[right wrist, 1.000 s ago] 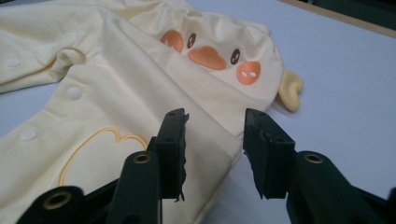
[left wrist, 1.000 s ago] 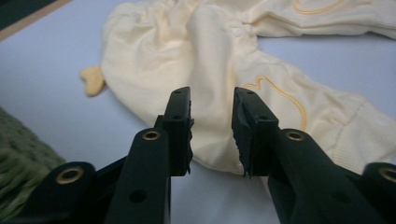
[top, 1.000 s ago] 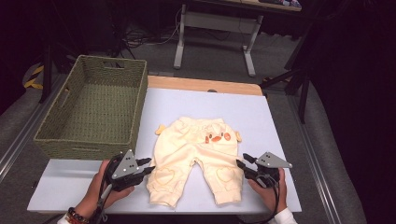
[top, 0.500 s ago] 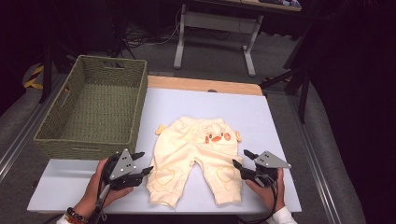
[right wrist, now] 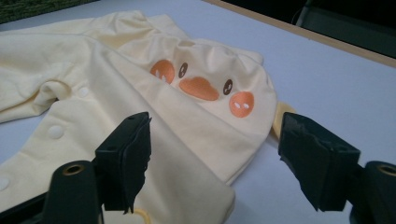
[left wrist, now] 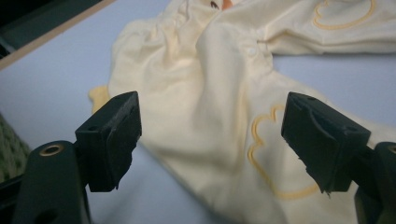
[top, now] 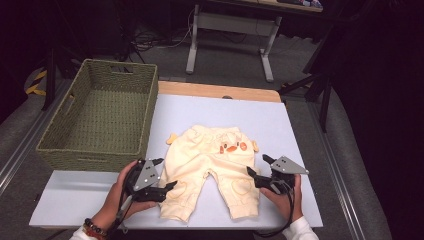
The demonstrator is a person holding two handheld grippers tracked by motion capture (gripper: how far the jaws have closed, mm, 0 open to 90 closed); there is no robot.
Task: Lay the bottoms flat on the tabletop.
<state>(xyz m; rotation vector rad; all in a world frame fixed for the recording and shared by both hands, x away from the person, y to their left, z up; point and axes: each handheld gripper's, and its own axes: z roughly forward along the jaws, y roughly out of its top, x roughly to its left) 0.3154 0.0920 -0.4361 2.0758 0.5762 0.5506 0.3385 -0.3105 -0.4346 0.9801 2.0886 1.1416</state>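
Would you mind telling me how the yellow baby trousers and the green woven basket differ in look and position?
The baby trousers are soft, pale yellow and lie flat on the table between both grippers; the basket is stiff, woven, olive green and stands upright at the table's left edge. The trousers bear an orange duck face; the basket is plain. Neither is held.

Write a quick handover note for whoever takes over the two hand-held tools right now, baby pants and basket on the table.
Left tool: jaws have just been opening, nothing between them; it sits at the outer edge of the left trouser leg.
Right tool: jaws have just been opening too, empty, beside the right leg.
Yellow baby pants: spread flat on the white table, duck face up, both legs toward the person.
Green woven basket: at the table's left, nothing in it.
Done: pants laid out and let go.
Left: probably folding them and putting them in the basket.
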